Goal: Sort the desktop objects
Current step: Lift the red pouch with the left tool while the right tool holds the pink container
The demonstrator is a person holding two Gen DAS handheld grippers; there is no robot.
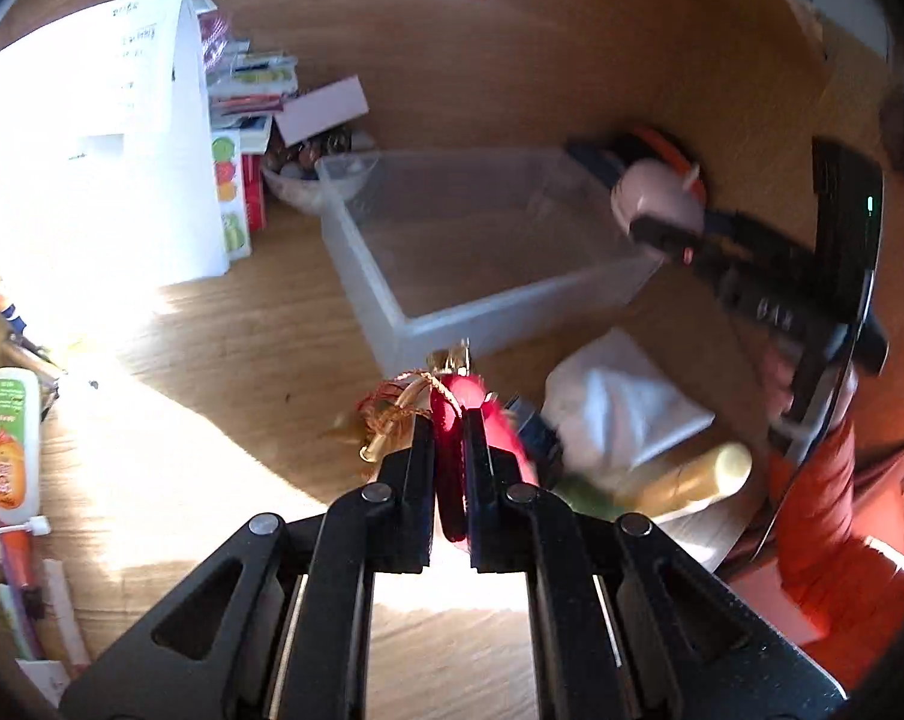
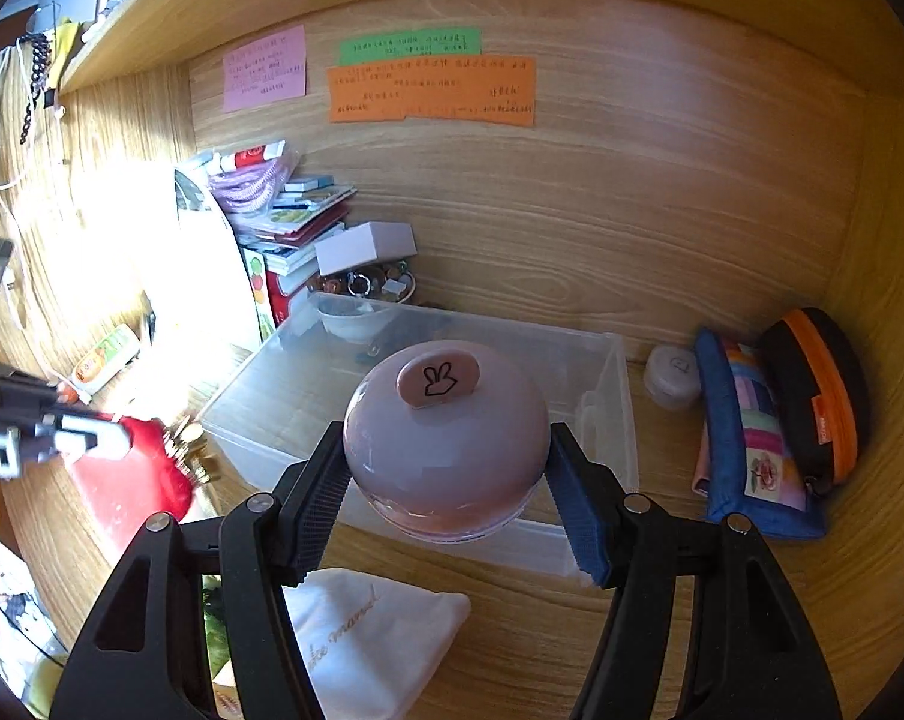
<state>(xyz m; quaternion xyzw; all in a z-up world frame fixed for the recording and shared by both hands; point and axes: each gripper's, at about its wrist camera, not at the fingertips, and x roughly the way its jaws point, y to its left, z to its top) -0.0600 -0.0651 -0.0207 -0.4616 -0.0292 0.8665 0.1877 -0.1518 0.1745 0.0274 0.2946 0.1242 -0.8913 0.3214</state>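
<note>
We hold the smooth, maybe slippery pink dome (image 2: 446,444) at its widest sides in the right gripper (image 2: 446,498), while the left gripper (image 1: 450,426) pinches the soft red pouch (image 1: 452,420).

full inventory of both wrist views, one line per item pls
Clear plastic bin: 1, translucent, desk centre, appears empty.
Pink round case with rabbit tab: 1, pink, held in front of the bin.
Red pouch with gold cord: 1, red, held near the bin's corner.
White cloth bag: 1, white, on the desk before the bin.
Small round pale case: 1, grey-white, right of the bin.
Patchwork pouch: 1, blue, multicoloured, far right.
Black case with orange zip: 1, behind the patchwork pouch.
Sticky notes: 3, pink, green, orange, on the back wall.
Glue bottle: 1, white and orange, far left.
Left gripper: black, shut on the pouch.
Right gripper: black, blue pads, shut on the case.
</note>
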